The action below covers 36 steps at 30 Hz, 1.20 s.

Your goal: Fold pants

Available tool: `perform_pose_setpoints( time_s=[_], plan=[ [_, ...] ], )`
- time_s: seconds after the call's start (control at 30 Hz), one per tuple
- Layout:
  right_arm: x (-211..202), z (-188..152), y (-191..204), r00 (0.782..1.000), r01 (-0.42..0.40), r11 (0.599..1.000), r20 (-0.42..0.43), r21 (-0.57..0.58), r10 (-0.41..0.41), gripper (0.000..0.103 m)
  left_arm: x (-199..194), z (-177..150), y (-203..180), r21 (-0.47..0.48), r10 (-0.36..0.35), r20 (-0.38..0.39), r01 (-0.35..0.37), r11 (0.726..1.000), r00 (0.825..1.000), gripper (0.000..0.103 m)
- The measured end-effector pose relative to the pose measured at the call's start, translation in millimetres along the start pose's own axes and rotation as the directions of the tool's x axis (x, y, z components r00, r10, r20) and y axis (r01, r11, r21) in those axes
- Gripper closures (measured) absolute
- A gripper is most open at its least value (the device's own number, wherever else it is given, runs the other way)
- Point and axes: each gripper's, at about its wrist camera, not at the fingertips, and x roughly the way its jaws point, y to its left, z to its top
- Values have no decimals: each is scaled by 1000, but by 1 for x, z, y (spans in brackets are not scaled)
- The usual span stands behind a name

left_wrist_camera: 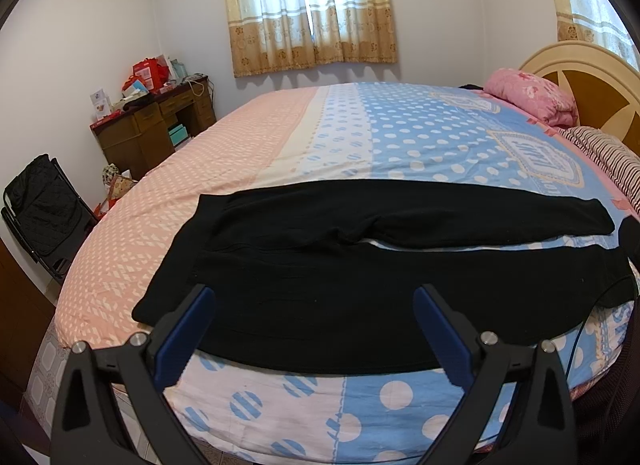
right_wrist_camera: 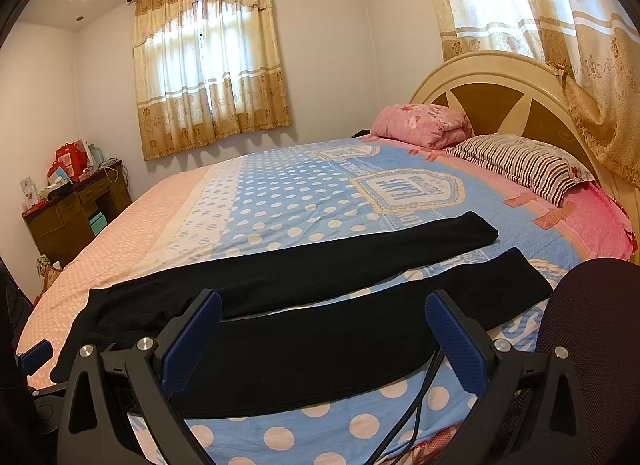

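Black soft knit pants [left_wrist_camera: 360,265] lie flat, unfolded, on the dotted blue-and-pink bedsheet [left_wrist_camera: 400,137], waistband toward 9 o'clock, both legs running to 3 o'clock with a sliver of sheet between them. Likely light, limp, clingy; best pinched at the waistband corner and a cuff. Left gripper [left_wrist_camera: 314,329] spread wide, empty, over the near hip. Right gripper [right_wrist_camera: 322,335] likewise splayed, empty, over the near leg. Striped pillow [right_wrist_camera: 520,165] at 2 o'clock.
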Motion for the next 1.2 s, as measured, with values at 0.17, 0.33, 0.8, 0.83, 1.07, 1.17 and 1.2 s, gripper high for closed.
perform_pose_setpoints(
  time_s=[0.17,0.33,0.8,0.83,1.07,1.17,1.2],
  plan=[
    [0,0,0,1000,-1,1000,0,0,1,1,-2,-1,-2,0,-4,0,4,1000,1000,2],
    [0,0,0,1000,-1,1000,-3,0,1,1,0,-2,0,1,-3,0,3,1000,1000,2],
    [4,-2,0,1000,-5,1000,-13,1,5,1,-1,-2,-2,3,-1,-1,1,1000,1000,2],
    [4,-2,0,1000,-6,1000,-14,2,6,1,-1,-2,-3,4,-1,-1,1,1000,1000,2],
    [4,-2,0,1000,-6,1000,-14,2,6,1,0,-2,-3,4,-2,-1,2,1000,1000,2],
    [5,-2,0,1000,-7,1000,-16,1,7,1,0,-2,-3,4,-1,-3,1,1000,1000,2],
    [5,-2,0,1000,-7,1000,-17,2,7,1,0,-2,-4,4,-1,-5,1,1000,1000,2]
  ],
)
